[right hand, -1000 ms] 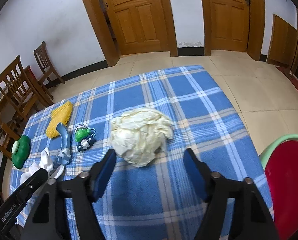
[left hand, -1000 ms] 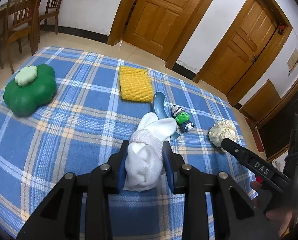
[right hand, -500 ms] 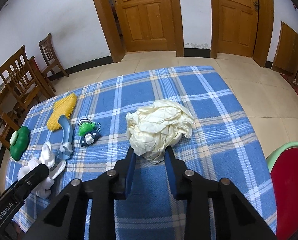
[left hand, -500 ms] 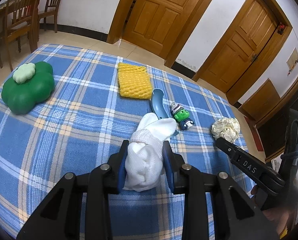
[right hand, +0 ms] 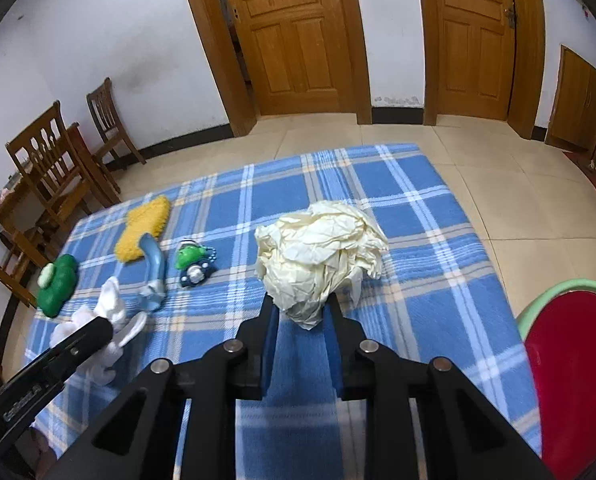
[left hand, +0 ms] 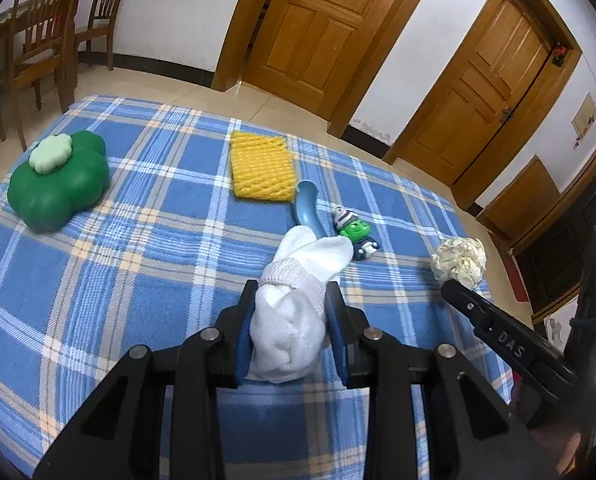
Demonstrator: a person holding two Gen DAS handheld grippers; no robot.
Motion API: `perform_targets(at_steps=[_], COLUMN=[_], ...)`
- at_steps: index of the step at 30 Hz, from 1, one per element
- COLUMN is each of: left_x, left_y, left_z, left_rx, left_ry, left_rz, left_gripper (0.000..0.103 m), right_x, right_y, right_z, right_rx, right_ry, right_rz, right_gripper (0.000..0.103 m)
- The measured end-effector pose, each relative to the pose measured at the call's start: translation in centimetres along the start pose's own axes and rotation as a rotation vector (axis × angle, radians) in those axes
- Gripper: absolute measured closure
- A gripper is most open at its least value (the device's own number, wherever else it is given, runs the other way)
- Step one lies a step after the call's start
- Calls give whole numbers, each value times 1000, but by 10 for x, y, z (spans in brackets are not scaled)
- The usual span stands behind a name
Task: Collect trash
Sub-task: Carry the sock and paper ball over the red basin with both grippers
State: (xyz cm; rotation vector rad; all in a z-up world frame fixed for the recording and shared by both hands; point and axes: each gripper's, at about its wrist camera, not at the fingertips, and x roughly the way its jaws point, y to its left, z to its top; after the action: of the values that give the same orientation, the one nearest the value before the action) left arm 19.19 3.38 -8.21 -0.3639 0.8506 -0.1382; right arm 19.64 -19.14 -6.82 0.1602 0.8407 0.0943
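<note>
The red bin [right hand: 570,380] lies low at the right of your right hand-held gripper [right hand: 301,309], whose jaws are closing on the paper ball [right hand: 322,256]. Your left hand-held gripper [left hand: 289,316] pinches the white sock [left hand: 294,312].

red bin [right hand: 574,380] cut off by right edge; white cloth [right hand: 110,320] partly hidden behind left gripper [right hand: 98,330]; chairs [left hand: 38,40] cropped at left

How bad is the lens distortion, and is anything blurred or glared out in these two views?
Left wrist view: strong fisheye bending, door frames bowed, corners vignetted black, sharp throughout, no glare. Right wrist view: same bending and dark corners, crumpled paper crisp, soft even light, faint shadow under the right tool.
</note>
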Motion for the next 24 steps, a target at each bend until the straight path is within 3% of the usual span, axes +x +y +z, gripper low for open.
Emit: perform_targets(at_steps=[15, 24], left_x=[-40, -64], left_y=[-45, -90], left_z=[-4, -11], left_rx=[94, 193], left_ry=[-40, -58], left_rz=[-40, -73], left_gripper=[70, 70], right_x=[-88, -138], right_y=[-29, -55], right_z=[-19, -33], right_rx=[63, 103], right_ry=[-94, -150], right_rz=[28, -2], right_gripper=[79, 79])
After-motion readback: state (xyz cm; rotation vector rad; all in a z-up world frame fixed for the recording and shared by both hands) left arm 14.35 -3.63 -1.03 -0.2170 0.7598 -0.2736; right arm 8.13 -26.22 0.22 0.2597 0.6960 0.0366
